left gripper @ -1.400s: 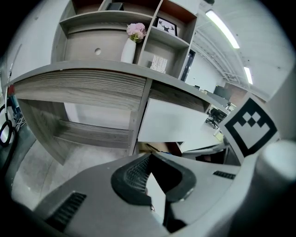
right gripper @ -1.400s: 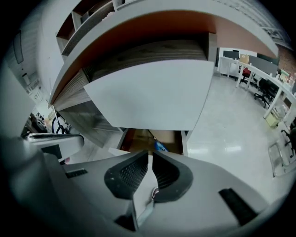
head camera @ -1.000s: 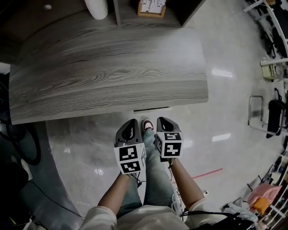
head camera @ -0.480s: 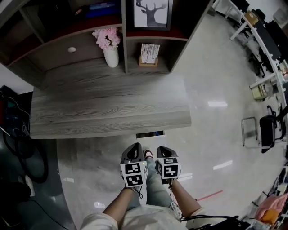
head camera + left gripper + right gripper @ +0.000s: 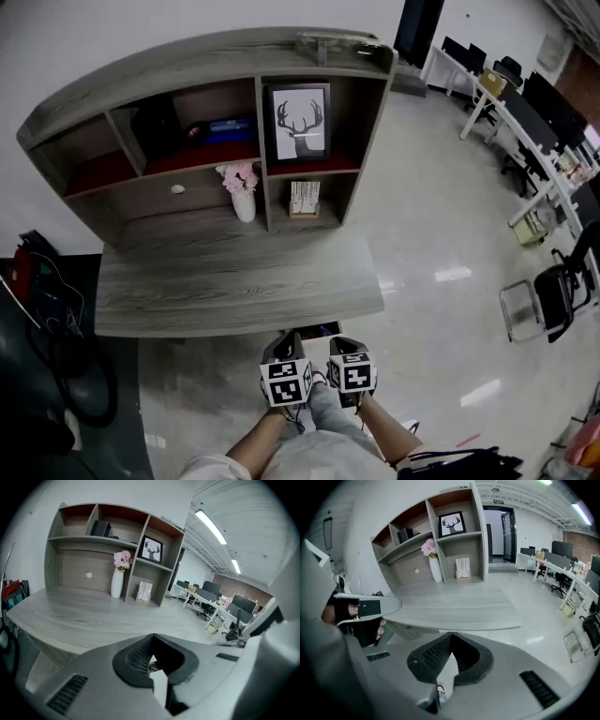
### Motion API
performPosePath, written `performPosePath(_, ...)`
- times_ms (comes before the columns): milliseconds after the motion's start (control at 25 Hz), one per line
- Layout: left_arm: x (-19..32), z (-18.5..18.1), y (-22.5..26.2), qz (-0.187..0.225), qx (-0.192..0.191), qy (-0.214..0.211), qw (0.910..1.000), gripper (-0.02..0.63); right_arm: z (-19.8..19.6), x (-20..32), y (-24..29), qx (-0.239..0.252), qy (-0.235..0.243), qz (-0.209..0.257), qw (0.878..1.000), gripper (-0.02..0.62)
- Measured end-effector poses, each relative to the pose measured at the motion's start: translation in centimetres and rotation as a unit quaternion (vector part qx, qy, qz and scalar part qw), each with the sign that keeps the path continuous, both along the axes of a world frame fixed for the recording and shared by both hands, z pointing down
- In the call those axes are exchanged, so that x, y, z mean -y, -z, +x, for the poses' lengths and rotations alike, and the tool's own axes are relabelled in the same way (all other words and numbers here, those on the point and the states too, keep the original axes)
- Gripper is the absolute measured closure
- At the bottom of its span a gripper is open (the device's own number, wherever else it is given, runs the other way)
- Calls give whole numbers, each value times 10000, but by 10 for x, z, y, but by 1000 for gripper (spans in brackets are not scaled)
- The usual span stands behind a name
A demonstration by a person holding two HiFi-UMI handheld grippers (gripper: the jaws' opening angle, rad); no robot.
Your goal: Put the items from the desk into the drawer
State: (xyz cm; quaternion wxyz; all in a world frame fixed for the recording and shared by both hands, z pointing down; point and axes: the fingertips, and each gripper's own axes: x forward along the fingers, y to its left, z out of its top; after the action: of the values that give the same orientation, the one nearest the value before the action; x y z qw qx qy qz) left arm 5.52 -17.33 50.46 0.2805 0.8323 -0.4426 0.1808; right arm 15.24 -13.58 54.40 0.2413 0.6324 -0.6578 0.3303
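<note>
The left hand-held gripper [image 5: 292,339] and right hand-held gripper [image 5: 339,343] hang side by side at 6 o'clock, short of the counter [image 5: 234,291], likely because nothing is being reached for; both are clenched on nothing. The counter's front looks bare; a white vase [image 5: 244,204] of pink flowers stands at 12 o'clock. The drawer [image 5: 314,330], seemingly the dark slot under the near edge, lies just ahead.

Desk [image 5: 234,286] is looking like matt grey wood with heavy grain, floor [image 5: 441,234] is shining glossy and smooth, and vase [image 5: 245,207] is looking smooth, slightly shiny.
</note>
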Motion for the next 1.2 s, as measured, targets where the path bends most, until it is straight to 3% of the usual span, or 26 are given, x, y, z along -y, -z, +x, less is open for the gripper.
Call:
performPosePath(200,7,-1,26,175,-42,-15,9998,607,3,3,21,-41,129,22,9999,595)
performPosePath(840,23,4,80,625,-121,-81,9979,607,20,35,100,-183,83,817,9965,595)
performPosePath(1200,21,6,75,547,-48,-81,9985,607,15,38,99,-111,136,841,9963,595)
